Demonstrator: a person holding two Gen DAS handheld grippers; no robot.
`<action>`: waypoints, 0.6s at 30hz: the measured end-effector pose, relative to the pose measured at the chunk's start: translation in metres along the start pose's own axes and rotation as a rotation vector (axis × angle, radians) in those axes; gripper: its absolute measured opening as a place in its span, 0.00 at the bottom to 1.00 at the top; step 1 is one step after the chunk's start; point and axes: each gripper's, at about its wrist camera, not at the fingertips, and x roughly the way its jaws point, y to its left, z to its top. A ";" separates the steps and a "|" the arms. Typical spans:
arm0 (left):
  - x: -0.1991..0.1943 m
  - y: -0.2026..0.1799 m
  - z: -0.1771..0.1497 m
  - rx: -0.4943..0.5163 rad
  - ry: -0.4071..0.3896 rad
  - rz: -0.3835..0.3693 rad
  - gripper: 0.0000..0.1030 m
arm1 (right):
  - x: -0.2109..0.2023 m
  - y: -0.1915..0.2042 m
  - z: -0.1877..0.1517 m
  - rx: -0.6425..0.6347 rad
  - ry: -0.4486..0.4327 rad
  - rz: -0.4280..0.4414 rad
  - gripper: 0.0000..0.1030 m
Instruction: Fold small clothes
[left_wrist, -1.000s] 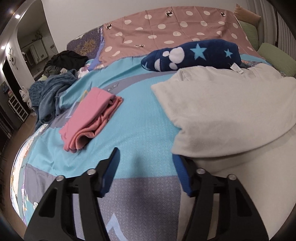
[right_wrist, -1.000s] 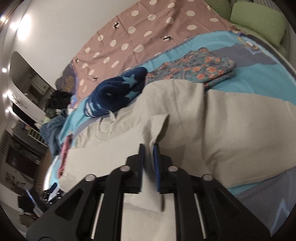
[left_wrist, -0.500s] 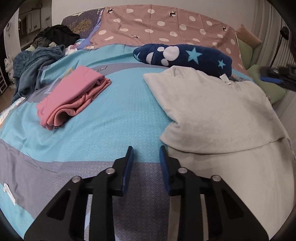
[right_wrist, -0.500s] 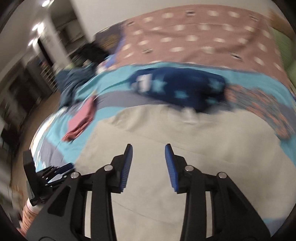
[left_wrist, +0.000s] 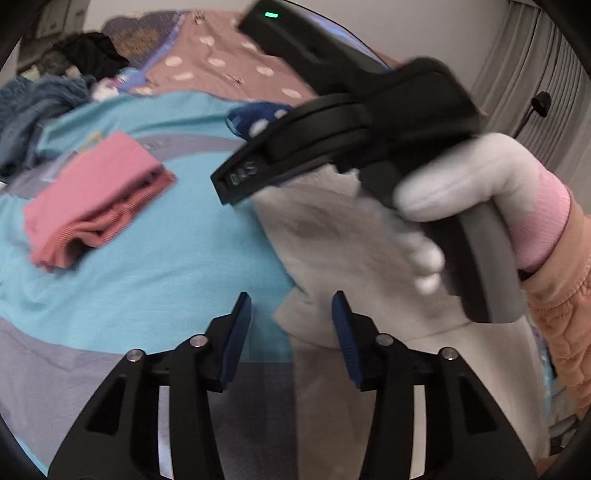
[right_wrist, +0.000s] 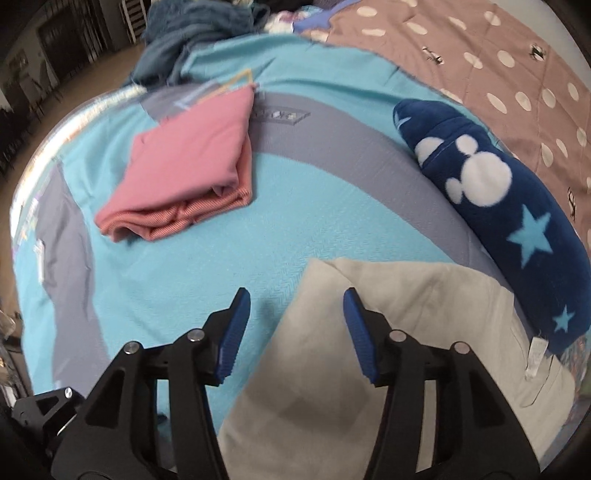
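- One folded pink garment (right_wrist: 184, 173).
- One cream garment (right_wrist: 373, 362), partly folded.
- One navy fleece (right_wrist: 509, 218) with stars.
- One spotted brown cover (right_wrist: 480, 59).
- One blue-grey heap of clothes (right_wrist: 188, 33).
- Two grippers: left (left_wrist: 291, 321), right (right_wrist: 295, 325).

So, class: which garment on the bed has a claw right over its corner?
The cream garment: the right claw is over its corner; the pink one lies apart.

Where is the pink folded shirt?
In both wrist views the pink folded shirt lies on the blue bedspread, upper left, apart from the cream garment.
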 end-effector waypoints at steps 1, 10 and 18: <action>0.007 0.002 -0.001 -0.014 0.023 -0.037 0.08 | 0.006 0.001 0.001 -0.008 0.006 -0.035 0.03; 0.005 -0.011 -0.011 0.018 0.024 0.093 0.09 | 0.005 -0.036 0.021 0.230 -0.162 0.158 0.00; -0.030 -0.012 -0.003 0.024 -0.080 0.092 0.20 | -0.093 -0.083 -0.079 0.253 -0.330 0.206 0.09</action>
